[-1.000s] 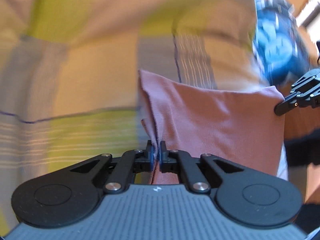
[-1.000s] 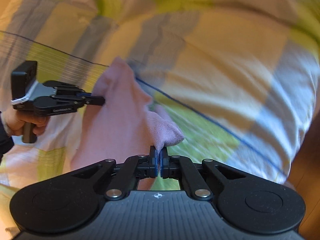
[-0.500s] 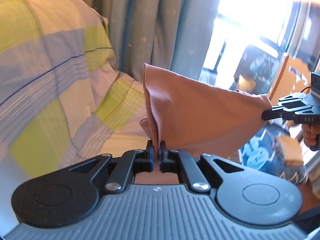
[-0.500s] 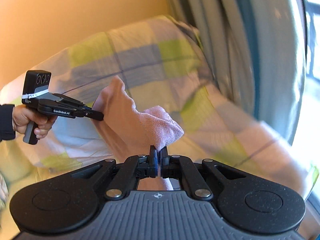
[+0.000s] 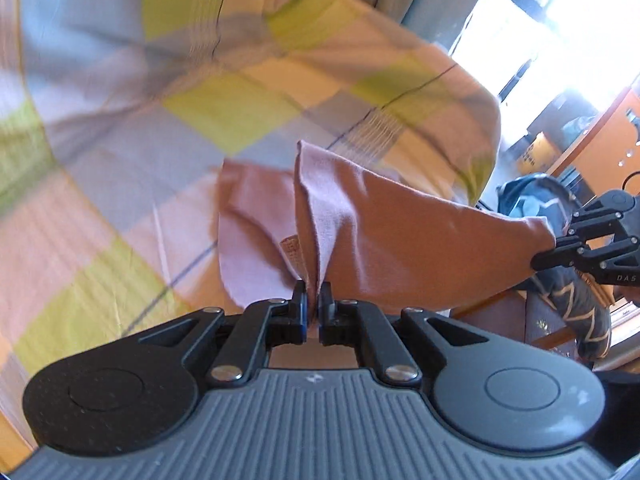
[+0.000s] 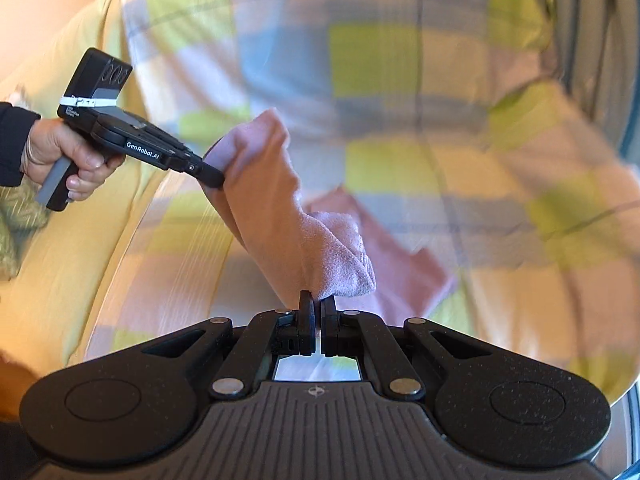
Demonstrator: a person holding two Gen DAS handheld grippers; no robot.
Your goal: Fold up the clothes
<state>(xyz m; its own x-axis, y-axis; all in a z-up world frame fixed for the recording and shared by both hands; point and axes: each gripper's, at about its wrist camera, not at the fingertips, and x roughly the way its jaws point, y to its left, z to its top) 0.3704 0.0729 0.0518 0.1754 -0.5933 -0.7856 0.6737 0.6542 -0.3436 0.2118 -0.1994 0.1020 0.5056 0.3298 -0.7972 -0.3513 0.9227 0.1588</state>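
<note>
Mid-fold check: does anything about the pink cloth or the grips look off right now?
Mostly fine. Both grippers, left and right, are shut on corners of the pink cloth, held above the checked bedding. One oddity: the cloth bunches and twists between them instead of hanging flat.

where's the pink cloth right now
The pink cloth hangs stretched between the left gripper and the right gripper, each pinching a corner, above the checked bedsheet.

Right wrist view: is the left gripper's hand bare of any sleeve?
No: a dark sleeve covers the wrist behind the hand that holds the left gripper.
</note>
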